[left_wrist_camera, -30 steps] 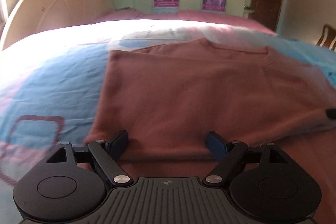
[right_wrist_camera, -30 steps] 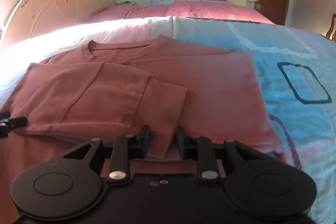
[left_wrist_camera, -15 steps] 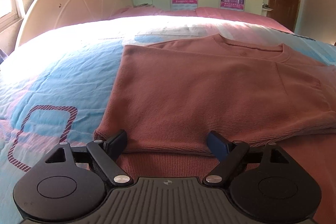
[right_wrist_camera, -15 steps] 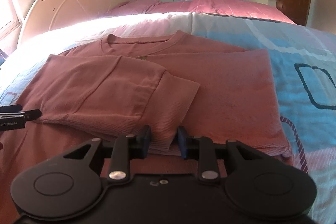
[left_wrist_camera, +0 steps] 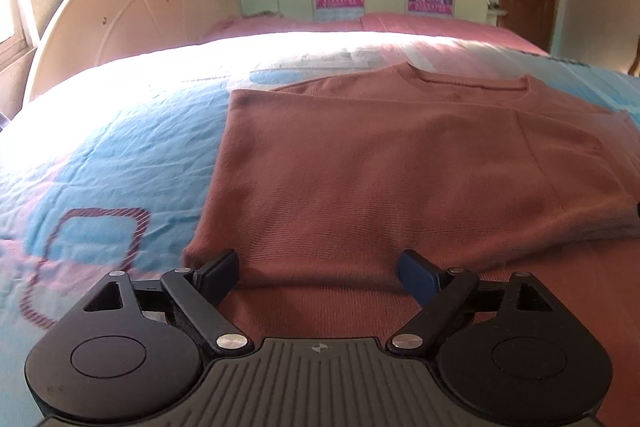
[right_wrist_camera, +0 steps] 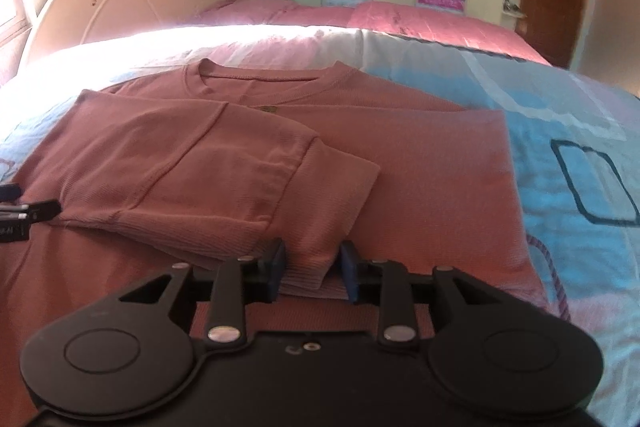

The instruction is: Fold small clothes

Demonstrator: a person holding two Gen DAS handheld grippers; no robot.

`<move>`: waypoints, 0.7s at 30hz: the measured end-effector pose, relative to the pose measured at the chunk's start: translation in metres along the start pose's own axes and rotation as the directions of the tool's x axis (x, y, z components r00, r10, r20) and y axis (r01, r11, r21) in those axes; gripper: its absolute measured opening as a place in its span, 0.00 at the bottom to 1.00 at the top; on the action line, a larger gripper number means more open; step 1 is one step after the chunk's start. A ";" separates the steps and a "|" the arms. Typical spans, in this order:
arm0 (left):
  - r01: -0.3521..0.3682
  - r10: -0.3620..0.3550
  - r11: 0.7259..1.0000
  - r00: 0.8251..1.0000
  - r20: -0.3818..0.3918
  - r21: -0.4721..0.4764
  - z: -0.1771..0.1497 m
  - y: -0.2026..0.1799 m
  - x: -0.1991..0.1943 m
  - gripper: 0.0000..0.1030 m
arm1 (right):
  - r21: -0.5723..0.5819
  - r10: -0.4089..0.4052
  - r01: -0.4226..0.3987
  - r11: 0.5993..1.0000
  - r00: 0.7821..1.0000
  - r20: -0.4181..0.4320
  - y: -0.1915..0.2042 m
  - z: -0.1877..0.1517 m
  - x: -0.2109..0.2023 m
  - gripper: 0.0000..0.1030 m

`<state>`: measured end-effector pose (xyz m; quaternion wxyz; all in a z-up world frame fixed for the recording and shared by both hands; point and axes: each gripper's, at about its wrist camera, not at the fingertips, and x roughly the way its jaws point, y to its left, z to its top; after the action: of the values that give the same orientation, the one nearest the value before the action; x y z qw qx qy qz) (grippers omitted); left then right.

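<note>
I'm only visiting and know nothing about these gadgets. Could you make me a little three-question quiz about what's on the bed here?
1. True or false: one sleeve of the pink sweater is folded across its body.
2. Which gripper has the wider gap between its fingers: A) left gripper, B) right gripper?
3. What lies between the right gripper's fingers?

Key:
1. True.
2. A.
3. The ribbed sleeve cuff; the jaws are opening, with gaps showing beside the cuff, so it is not pinched.
</note>
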<state>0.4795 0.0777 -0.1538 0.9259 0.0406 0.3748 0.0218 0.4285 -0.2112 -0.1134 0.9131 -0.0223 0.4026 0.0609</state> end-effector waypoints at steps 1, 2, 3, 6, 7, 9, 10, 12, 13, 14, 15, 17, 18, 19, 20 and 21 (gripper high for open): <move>0.002 -0.002 0.999 1.000 -0.006 0.032 -0.004 0.003 -0.011 0.84 | 0.044 0.010 -0.010 0.999 1.000 -0.004 -0.006 0.001 -0.011 0.45; 0.008 -0.007 0.998 1.000 -0.004 0.062 -0.012 0.007 -0.024 0.84 | 0.081 0.041 -0.041 0.996 0.999 0.009 -0.012 -0.002 -0.023 0.54; 0.028 -0.028 0.997 1.000 -0.002 0.078 -0.024 0.014 -0.039 0.84 | 0.110 0.075 -0.077 0.991 0.997 0.021 -0.020 -0.007 -0.038 0.55; 0.086 -0.084 0.995 0.996 -0.040 0.045 -0.065 0.049 -0.082 0.84 | 0.150 0.099 -0.099 0.984 0.995 0.007 -0.046 -0.038 -0.086 0.48; 0.104 -0.103 0.994 0.993 -0.051 0.025 -0.079 0.060 -0.094 0.83 | 0.179 0.107 -0.105 0.978 0.994 -0.002 -0.058 -0.053 -0.103 0.42; 0.128 -0.127 0.992 0.990 -0.067 0.005 -0.103 0.079 -0.115 0.67 | 0.277 0.134 -0.122 0.953 0.991 -0.025 -0.082 -0.084 -0.129 0.34; 0.139 -0.139 0.990 0.987 -0.080 -0.009 -0.113 0.086 -0.122 0.66 | 0.322 0.150 -0.133 0.937 0.988 -0.028 -0.090 -0.097 -0.140 0.33; 0.204 -0.211 0.976 0.973 -0.096 -0.079 -0.132 0.101 -0.136 0.66 | 0.407 0.155 -0.131 0.904 0.988 -0.026 -0.107 -0.128 -0.163 0.33; 0.225 -0.235 0.969 0.967 -0.098 -0.102 -0.139 0.107 -0.142 0.66 | 0.463 0.157 -0.129 0.877 0.987 -0.023 -0.116 -0.146 -0.174 0.35; 0.249 -0.262 0.960 0.960 -0.099 -0.124 -0.145 0.112 -0.146 0.66 | 0.511 0.166 -0.132 0.849 0.986 -0.020 -0.122 -0.161 -0.182 0.38; 0.278 -0.296 0.947 0.950 -0.098 -0.163 -0.150 0.119 -0.150 0.66 | 0.542 0.167 -0.130 0.830 0.986 -0.020 -0.126 -0.172 -0.187 0.38; 0.342 -0.373 0.905 0.924 -0.087 -0.253 -0.161 0.131 -0.154 0.66 | 0.596 0.179 -0.136 0.792 0.984 -0.013 -0.131 -0.195 -0.199 0.39; 0.377 -0.418 0.874 0.905 -0.079 -0.305 -0.166 0.138 -0.155 0.66 | 0.624 0.202 -0.155 0.766 0.979 -0.005 -0.132 -0.205 -0.202 0.39; 0.405 -0.453 0.849 0.889 -0.072 -0.340 -0.172 0.141 -0.156 0.66 | 0.652 0.236 -0.186 0.735 0.972 0.012 -0.132 -0.216 -0.206 0.39; 0.434 -0.488 0.821 0.871 -0.062 -0.371 -0.179 0.143 -0.157 0.66 | 0.664 0.262 -0.212 0.717 0.965 0.026 -0.131 -0.224 -0.208 0.39; 0.461 -0.522 0.791 0.851 -0.051 -0.402 -0.186 0.144 -0.158 0.66 | 0.672 0.284 -0.234 0.703 0.958 0.036 -0.127 -0.229 -0.209 0.39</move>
<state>0.2355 0.2208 -0.1641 0.8566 -0.2382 0.4337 -0.1460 0.1372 -0.3775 -0.1148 0.8272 0.3616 0.4283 0.0390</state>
